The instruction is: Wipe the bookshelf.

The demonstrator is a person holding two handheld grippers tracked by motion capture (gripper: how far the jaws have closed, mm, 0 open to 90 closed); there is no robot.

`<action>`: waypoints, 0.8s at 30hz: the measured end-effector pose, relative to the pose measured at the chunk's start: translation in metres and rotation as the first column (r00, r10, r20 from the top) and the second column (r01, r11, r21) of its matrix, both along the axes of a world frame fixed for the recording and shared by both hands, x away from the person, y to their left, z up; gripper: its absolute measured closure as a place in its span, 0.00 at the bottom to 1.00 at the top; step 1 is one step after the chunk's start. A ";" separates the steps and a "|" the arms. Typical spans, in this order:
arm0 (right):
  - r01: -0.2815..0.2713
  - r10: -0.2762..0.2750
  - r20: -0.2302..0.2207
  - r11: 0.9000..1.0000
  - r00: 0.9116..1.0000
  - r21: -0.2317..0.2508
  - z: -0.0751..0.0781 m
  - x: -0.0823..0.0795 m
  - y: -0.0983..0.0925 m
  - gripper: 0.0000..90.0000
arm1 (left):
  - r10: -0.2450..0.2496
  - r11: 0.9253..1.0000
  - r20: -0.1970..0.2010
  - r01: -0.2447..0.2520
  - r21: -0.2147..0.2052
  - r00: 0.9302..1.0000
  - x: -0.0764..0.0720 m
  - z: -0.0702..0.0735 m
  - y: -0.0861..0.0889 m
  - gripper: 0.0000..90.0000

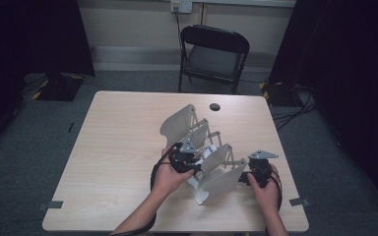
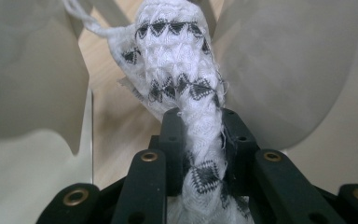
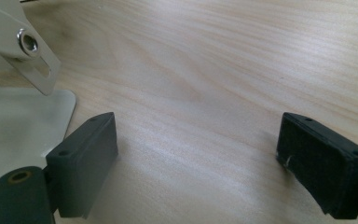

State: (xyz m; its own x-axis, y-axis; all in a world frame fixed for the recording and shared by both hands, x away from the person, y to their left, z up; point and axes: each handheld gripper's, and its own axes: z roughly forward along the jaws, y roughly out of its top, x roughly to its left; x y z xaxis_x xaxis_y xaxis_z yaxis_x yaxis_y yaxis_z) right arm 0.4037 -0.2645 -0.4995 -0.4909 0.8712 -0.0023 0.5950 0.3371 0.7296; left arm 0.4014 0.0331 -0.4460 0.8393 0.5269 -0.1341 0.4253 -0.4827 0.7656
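Table [image 1: 118,162] of pale wood carries a folding rack of grey curved plates [image 1: 177,123] toward its near right corner. Left gripper [image 1: 183,160] pinches a white cloth with black diamonds [image 2: 182,74] between plates; right gripper [image 1: 259,172] rests beside, jaws wide, empty.

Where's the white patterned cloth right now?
The white patterned cloth is pinched in the left gripper, between two grey rack plates, right of the table's centre.
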 end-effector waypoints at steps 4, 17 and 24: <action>0.001 -0.001 0.000 1.000 1.000 0.001 0.000 0.000 0.000 0.13 | -0.001 1.000 -0.015 0.001 0.008 1.000 -0.002 -0.012 0.000 0.81; 0.001 -0.001 0.000 1.000 1.000 0.001 0.000 0.000 0.000 0.13 | 0.039 0.998 -0.015 -0.038 0.044 0.999 -0.003 -0.032 0.007 0.74; 0.001 -0.001 0.000 1.000 1.000 0.001 0.000 0.000 0.000 0.13 | 0.080 0.995 0.002 -0.080 0.067 0.997 -0.006 -0.033 0.016 0.66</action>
